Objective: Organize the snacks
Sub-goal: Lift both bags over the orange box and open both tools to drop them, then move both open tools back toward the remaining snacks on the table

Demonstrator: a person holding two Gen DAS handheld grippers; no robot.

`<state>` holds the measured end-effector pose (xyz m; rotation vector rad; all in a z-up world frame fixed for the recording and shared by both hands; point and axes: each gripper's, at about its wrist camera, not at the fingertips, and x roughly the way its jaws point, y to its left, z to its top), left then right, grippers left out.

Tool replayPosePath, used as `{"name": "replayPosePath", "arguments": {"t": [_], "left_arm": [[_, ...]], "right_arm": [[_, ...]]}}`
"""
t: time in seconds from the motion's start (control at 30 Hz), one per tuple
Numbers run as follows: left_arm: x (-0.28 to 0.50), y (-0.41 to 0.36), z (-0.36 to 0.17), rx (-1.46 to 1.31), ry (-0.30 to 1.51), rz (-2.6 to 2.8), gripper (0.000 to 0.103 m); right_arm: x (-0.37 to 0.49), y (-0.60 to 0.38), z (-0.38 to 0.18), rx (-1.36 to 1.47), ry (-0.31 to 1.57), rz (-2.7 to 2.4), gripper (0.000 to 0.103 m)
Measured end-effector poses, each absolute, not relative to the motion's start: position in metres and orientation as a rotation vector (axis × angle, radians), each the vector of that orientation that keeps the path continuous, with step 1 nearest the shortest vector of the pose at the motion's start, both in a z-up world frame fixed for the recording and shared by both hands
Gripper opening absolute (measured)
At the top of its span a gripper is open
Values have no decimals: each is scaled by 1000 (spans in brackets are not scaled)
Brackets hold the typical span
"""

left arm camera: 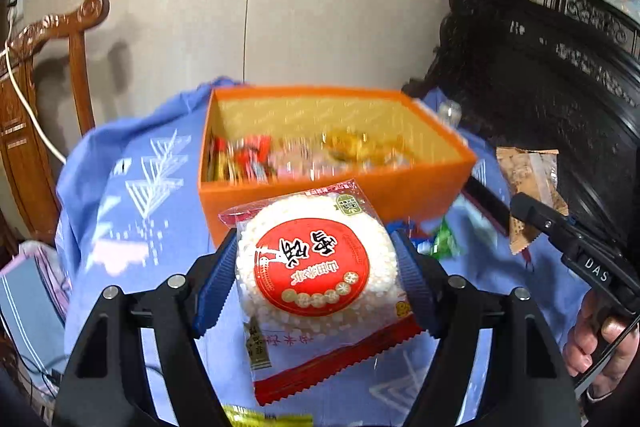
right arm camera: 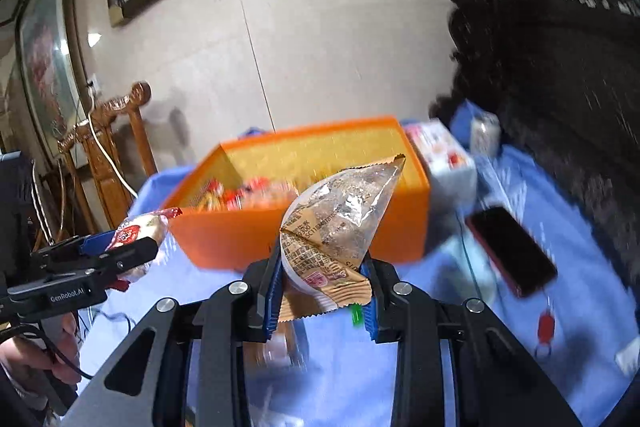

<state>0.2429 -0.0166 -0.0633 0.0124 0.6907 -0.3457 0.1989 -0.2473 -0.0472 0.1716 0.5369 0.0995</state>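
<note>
- Orange box (left arm camera: 416, 183), open-topped, sits on a blue cloth (left arm camera: 120, 195); the snacks inside it (left arm camera: 248, 157) are motion-blurred, so only red, yellow and clear wrappers can be made out.
- Lower parts of both gripper frames are cut off by the picture edges, and the table beneath the cloth is hidden.
- Left gripper (left arm camera: 316, 263) is clamped on a round rice cake packet (left arm camera: 312, 267): its blue pads press the packet's two sides, and the red-labelled face points up at the camera, just in front of the box's near wall.
- Right gripper (right arm camera: 322, 291) is closed on the lower, folded end of a brown and clear snack packet (right arm camera: 340, 215); the rest of the packet stands up beyond the fingertips, overlapping the box front in that view.
- A dark phone (right arm camera: 512, 251) lies on the cloth to the right, blurred.
</note>
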Motion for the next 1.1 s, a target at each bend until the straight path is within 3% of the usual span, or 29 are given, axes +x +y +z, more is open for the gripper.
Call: {"name": "replayPosePath", "arguments": {"t": [0.3, 0.33, 0.4, 0.43, 0.5, 0.87, 1.1], "left_arm": [[320, -42, 7, 60, 572, -331, 74], [331, -45, 11, 60, 564, -313, 82], [355, -49, 16, 56, 562, -230, 99], [369, -49, 14, 48, 597, -178, 99], [377, -44, 8, 20, 690, -172, 99], [277, 23, -45, -21, 723, -209, 99], [198, 54, -66, 62, 747, -221, 99]], "right_arm": [[274, -253, 0, 142, 434, 108, 33], [289, -253, 3, 134, 432, 112, 36], [320, -249, 2, 93, 486, 107, 53], [328, -247, 1, 73, 510, 70, 63], [320, -247, 3, 93, 481, 70, 63], [214, -215, -51, 71, 519, 232, 69], [159, -195, -103, 117, 720, 401, 70]]}}
